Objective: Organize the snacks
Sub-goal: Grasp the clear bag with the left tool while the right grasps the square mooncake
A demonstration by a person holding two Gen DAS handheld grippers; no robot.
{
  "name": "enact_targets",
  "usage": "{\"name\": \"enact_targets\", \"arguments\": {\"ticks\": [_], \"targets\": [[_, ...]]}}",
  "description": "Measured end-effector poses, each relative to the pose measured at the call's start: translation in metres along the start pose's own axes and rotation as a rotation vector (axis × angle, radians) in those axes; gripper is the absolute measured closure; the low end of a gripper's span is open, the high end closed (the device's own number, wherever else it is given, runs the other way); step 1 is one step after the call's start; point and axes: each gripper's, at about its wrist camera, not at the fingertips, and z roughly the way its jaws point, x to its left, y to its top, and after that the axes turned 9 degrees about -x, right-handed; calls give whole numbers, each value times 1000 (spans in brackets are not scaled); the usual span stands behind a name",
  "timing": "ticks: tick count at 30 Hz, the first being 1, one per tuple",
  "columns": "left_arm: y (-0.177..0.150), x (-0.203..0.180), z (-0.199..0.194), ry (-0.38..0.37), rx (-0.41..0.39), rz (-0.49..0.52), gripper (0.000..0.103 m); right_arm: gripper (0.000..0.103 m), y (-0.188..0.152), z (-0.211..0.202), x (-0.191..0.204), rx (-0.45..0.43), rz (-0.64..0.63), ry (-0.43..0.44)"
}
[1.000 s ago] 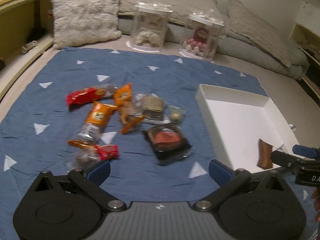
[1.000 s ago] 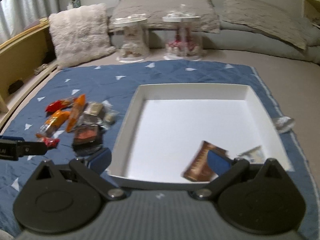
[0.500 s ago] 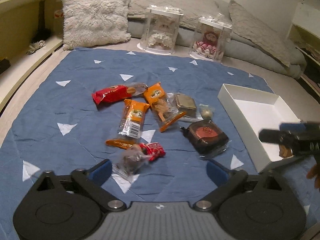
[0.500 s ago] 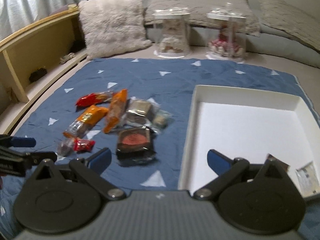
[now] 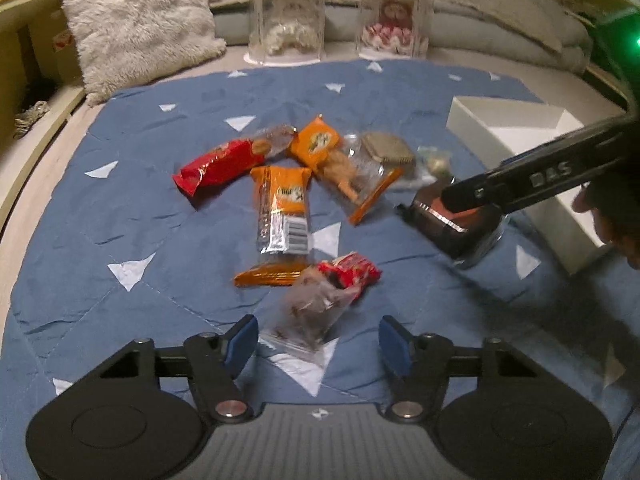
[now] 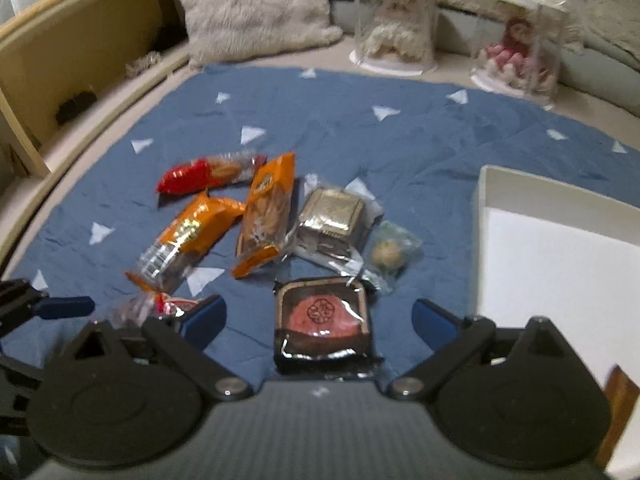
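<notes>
Several wrapped snacks lie on a blue blanket (image 5: 132, 208). A clear bag with a red end (image 5: 320, 304) lies between the fingers of my left gripper (image 5: 317, 342). Its jaws are closing, and the pads stand apart from the bag. My right gripper (image 6: 319, 316) is open wide around a dark square cake with a pink top (image 6: 322, 320). In the left wrist view the right gripper (image 5: 540, 176) reaches in over that cake (image 5: 456, 224). Behind lie a red packet (image 5: 216, 166), an orange bar (image 5: 282, 208), an orange bag (image 5: 320, 144) and a gold square pack (image 5: 388, 150).
A white box (image 6: 560, 264) stands at the right with a brown snack (image 6: 616, 400) inside. A fluffy pillow (image 5: 140, 28) and two clear doll cases (image 5: 288, 16) stand behind the blanket. A wooden shelf (image 6: 80, 56) runs along the left.
My left gripper has come down toward the clear bag and its jaws have narrowed. The right gripper has swung left from the white box to the dark cake.
</notes>
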Motion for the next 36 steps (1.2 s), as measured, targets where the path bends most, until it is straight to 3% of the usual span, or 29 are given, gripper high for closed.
{"name": "enact_targets", "arguments": {"ticks": [8,14,19,22,36], "targets": [[6,5,19,-18,7,3,38,3,-9,46,-5,96,-36,-24],[9,-1,29,9,26,13,59,5,-14,56,-9,88,-22,-37],[6,-1,25,28,32,-4,67,26,-17,51,-2,85,-56,-1],[6,0,21,48,28,-35,68,32,-21,54,5,118,-87,-11],[20,-14,-16,113,-23,-181,69,34,-26,-6,3,-19,-35,37]]}}
